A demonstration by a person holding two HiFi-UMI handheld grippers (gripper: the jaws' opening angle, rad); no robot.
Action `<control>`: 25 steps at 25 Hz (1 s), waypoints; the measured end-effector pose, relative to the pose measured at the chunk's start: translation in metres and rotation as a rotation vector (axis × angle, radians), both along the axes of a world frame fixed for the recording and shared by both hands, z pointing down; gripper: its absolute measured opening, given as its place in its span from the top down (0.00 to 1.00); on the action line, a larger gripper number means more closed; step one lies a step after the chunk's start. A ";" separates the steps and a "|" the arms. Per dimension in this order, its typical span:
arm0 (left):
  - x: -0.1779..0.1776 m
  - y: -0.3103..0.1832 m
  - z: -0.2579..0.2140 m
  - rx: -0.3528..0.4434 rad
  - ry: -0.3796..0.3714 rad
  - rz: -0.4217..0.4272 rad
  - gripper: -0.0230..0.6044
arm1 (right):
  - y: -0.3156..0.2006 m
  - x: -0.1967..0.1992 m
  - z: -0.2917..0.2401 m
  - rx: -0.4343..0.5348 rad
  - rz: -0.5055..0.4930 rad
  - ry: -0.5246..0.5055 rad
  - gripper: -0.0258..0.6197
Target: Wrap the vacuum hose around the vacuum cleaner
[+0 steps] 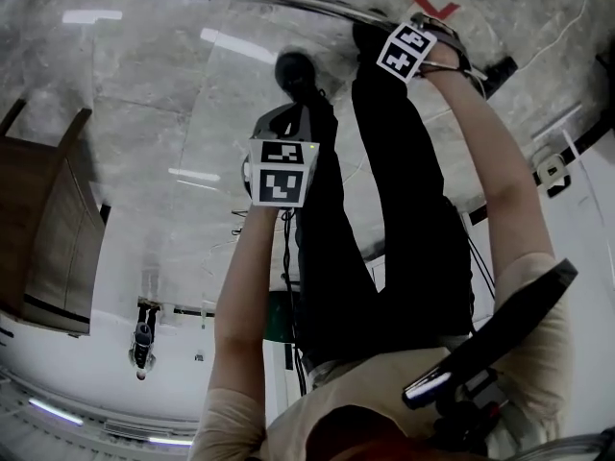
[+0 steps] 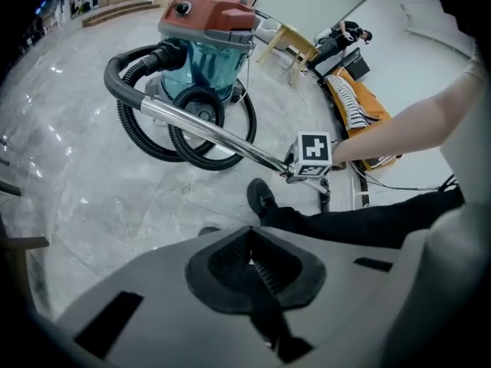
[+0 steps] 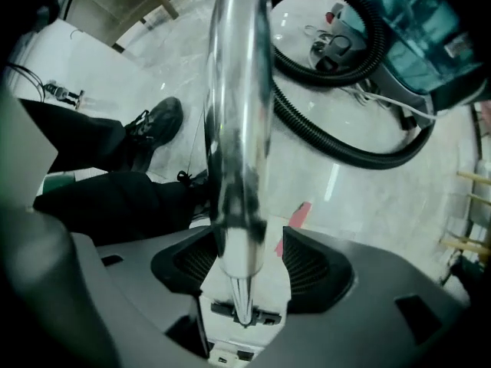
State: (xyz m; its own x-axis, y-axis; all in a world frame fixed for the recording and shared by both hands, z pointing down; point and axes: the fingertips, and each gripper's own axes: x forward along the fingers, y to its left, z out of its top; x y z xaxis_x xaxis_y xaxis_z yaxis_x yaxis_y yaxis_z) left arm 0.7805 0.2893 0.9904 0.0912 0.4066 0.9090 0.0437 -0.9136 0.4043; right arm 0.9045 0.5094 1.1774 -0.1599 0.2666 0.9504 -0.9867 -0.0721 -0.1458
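**Asker:** Which step are you on?

**Describer:** You seem to be releasing the wand. Your right tongs (image 3: 245, 261) stand spread around the shiny metal wand (image 3: 238, 113), with a gap showing on its right side. Your left tongs (image 2: 249, 261) are pressed together, holding nothing.

**Asker:** And the hose?

**Describer:** The black ribbed hose (image 2: 146, 140) lies in loose loops on the floor, upper left of the left gripper view. It rests against the red-and-teal vacuum cleaner (image 2: 207, 29), not yet wound round it. Next, you likely need a fresh grip on the hose to carry a loop round the canister
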 end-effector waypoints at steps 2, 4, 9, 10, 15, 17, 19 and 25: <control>0.001 -0.007 -0.015 0.008 0.010 0.002 0.95 | -0.004 0.007 -0.027 0.030 0.079 0.022 0.57; 0.001 -0.016 -0.031 0.019 0.015 0.006 0.95 | -0.016 0.014 -0.061 0.093 0.147 0.051 0.57; 0.008 -0.032 -0.072 0.039 0.044 0.018 0.95 | -0.060 0.037 -0.158 0.296 0.400 0.031 0.57; 0.008 -0.035 -0.081 0.043 0.052 0.021 0.95 | -0.079 0.037 -0.180 0.369 0.483 -0.016 0.58; 0.009 -0.051 -0.135 0.071 0.106 0.004 0.95 | -0.176 0.030 -0.315 0.757 0.764 -0.350 0.73; -0.007 -0.050 -0.165 0.072 0.098 0.006 0.95 | -0.200 0.015 -0.379 0.893 0.798 -0.456 0.95; -0.024 -0.045 -0.197 0.071 0.083 0.014 0.95 | -0.210 -0.002 -0.432 0.984 0.836 -0.537 0.96; -0.014 -0.050 -0.277 0.120 0.177 0.044 0.95 | -0.227 0.003 -0.532 1.094 0.724 -0.505 0.96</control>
